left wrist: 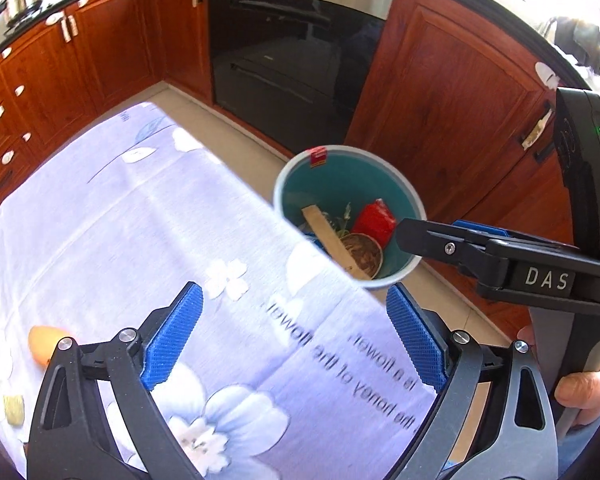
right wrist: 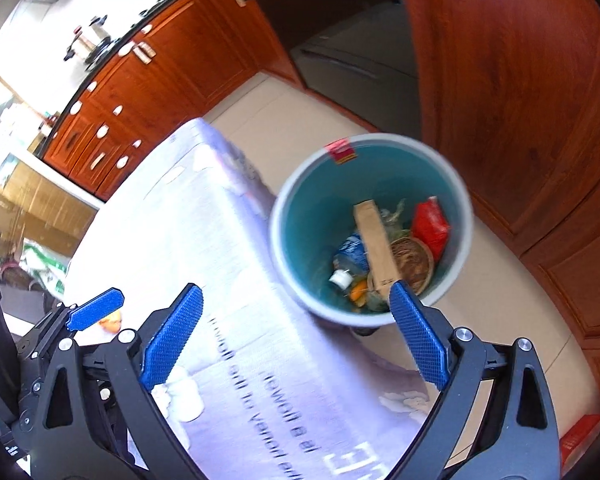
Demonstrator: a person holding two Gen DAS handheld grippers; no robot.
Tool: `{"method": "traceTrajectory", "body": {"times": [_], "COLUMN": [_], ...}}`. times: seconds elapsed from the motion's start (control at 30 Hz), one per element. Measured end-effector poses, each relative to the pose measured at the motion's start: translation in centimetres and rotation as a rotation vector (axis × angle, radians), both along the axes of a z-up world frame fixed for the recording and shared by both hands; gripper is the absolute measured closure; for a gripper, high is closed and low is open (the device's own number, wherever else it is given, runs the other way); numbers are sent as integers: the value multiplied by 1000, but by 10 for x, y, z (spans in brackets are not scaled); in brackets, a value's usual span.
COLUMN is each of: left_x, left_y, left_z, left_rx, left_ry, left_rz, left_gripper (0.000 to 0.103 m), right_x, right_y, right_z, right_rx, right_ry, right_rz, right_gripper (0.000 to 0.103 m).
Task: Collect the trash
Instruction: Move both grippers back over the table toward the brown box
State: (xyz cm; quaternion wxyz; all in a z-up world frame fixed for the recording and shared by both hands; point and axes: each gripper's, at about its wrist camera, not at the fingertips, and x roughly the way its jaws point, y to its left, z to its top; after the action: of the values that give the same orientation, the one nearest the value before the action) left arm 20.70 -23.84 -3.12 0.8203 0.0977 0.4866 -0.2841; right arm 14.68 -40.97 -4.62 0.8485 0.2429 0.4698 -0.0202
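Note:
A teal bin [left wrist: 300, 184] [right wrist: 296, 216] stands on the floor beside the table. It holds a red packet [left wrist: 374, 220] [right wrist: 432, 222], a cardboard strip [right wrist: 376, 240], a brown round lid [right wrist: 414, 262] and other scraps. My left gripper [left wrist: 294, 332] is open and empty over the flowered tablecloth [left wrist: 120, 220]. An orange scrap [left wrist: 44, 344] and a small yellow scrap [left wrist: 14, 408] lie on the cloth at its left. My right gripper [right wrist: 296, 332] is open and empty, over the table edge next to the bin; it shows from the side in the left wrist view [left wrist: 404, 236].
Red-brown kitchen cabinets [left wrist: 452, 92] and a black oven [left wrist: 296, 60] stand behind the bin. Beige floor tiles [right wrist: 500, 312] run between table and cabinets. White crumpled paper [right wrist: 184, 396] lies on the cloth near my right gripper. A red thing [right wrist: 580, 436] lies on the floor at right.

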Motion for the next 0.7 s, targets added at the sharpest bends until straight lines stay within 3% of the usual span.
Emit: {"method": "traceTrajectory", "body": {"times": [0.43, 0.7], "left_x": [-43, -92], "left_y": [155, 260], "left_z": [-5, -18], "left_rx": [-8, 57], "left_ry": [35, 35], "left_rz": [251, 431], "left_gripper": [9, 9], "right_x": [14, 0], "right_y": [150, 244], "right_z": [2, -8], "right_rx": [-3, -36], "right_ry": [38, 82], "right_rz": [278, 480], "right_gripper": [13, 13]}}
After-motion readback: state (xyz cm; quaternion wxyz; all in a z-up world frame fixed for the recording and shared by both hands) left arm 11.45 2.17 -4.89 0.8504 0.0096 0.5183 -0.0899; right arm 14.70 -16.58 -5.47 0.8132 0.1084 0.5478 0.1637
